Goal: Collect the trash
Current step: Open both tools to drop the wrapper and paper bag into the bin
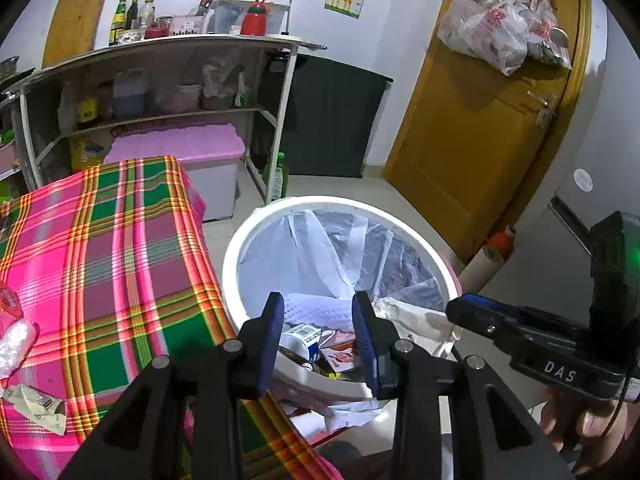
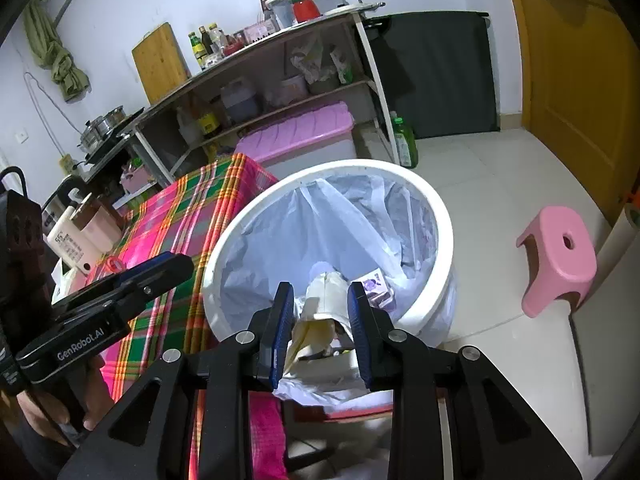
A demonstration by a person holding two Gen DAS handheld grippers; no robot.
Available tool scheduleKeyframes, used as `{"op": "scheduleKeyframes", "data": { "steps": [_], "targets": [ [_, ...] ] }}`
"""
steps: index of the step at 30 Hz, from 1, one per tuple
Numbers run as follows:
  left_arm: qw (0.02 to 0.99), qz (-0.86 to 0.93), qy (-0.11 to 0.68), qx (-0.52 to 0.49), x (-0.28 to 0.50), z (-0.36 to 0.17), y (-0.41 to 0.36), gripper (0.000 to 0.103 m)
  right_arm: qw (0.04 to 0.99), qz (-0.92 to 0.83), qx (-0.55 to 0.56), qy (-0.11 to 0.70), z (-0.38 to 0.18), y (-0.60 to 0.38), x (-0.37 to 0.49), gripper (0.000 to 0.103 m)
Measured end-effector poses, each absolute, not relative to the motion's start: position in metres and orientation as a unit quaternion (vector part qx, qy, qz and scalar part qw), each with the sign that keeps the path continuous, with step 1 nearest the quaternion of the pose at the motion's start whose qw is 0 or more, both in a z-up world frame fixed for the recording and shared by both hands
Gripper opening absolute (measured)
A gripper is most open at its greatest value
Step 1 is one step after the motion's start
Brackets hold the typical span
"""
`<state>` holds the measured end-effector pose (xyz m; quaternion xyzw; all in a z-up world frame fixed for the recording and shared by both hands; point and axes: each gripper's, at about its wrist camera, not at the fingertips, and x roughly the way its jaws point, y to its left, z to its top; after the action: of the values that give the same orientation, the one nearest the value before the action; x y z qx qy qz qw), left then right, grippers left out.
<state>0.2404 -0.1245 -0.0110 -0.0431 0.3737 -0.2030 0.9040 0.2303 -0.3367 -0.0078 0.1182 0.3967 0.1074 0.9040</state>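
Both grippers hang over the white bin (image 1: 240,248), which stands beside the plaid-covered table (image 1: 120,240). The left gripper (image 1: 318,336) has its jaws narrowly parted with nothing between them; cartons and wrappers lie in the bin below. The right gripper (image 2: 320,320) is narrowly parted too, a cream paper scrap (image 2: 320,320) showing in its gap; whether the pads touch it I cannot tell. Its body reads "DAS"; the left one's reads "GenRobot.AI". Another wrapper (image 1: 36,404) lies on the table.

A table under a pink-and-green plaid cloth (image 1: 120,248) carries a crumpled wrapper (image 1: 38,404) at its near left edge and, at the far left, a cream bottle (image 2: 70,242), perhaps lotion. On the pale tiled floor (image 2: 492,184) right of the table stand a white lined bin (image 2: 436,216) and, farther right, a pink stool (image 2: 560,256).
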Motion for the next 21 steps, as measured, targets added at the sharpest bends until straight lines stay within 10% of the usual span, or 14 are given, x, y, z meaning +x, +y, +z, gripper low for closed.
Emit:
{"op": "scheduleKeyframes", "data": {
  "steps": [21],
  "targets": [
    [0.913,-0.177,0.362,-0.061,0.207,-0.006,-0.085,0.037,0.904,0.119,0.114,0.394,-0.008,-0.334,0.203,0.022]
  ]
}}
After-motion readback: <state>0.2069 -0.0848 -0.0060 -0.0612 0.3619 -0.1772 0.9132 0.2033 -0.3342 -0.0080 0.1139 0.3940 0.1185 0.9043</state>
